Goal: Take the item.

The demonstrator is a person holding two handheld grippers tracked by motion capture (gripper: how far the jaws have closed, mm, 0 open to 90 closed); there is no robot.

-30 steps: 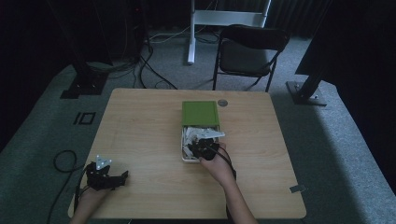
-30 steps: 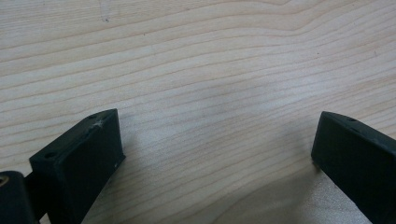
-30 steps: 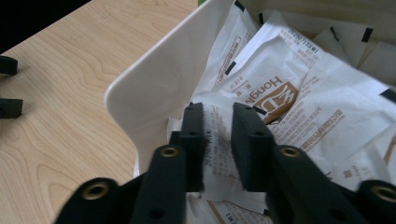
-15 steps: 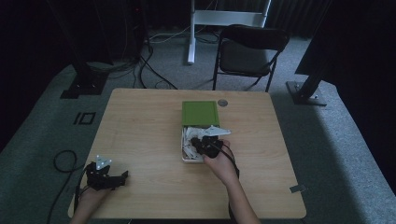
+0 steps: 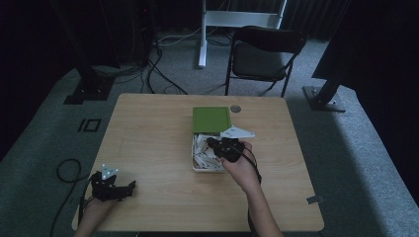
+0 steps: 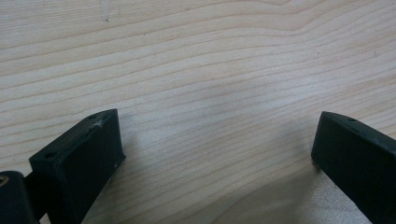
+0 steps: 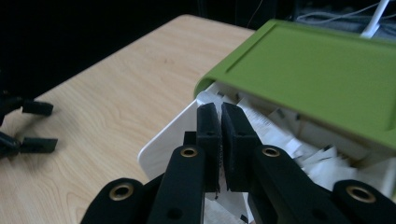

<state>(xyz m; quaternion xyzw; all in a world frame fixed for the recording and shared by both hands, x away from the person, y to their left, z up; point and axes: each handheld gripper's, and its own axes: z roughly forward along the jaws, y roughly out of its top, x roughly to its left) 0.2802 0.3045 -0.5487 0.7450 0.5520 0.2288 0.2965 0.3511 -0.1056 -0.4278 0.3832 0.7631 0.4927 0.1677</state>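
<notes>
While the left tongs rest wide open on the bare surface near its front left corner, gripping nothing, the right tongs hang over the white box of paper slips. Their jaws have just been closing and now stand pressed together, with a thin slip edge seemingly pinched between them. A green lid half covers the box at mid-surface.

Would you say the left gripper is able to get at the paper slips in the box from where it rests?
Probably yes: the left gripper stands open, bare table lies between, and the green lid leaves the slips uncovered, though the right gripper hovers there.
</notes>
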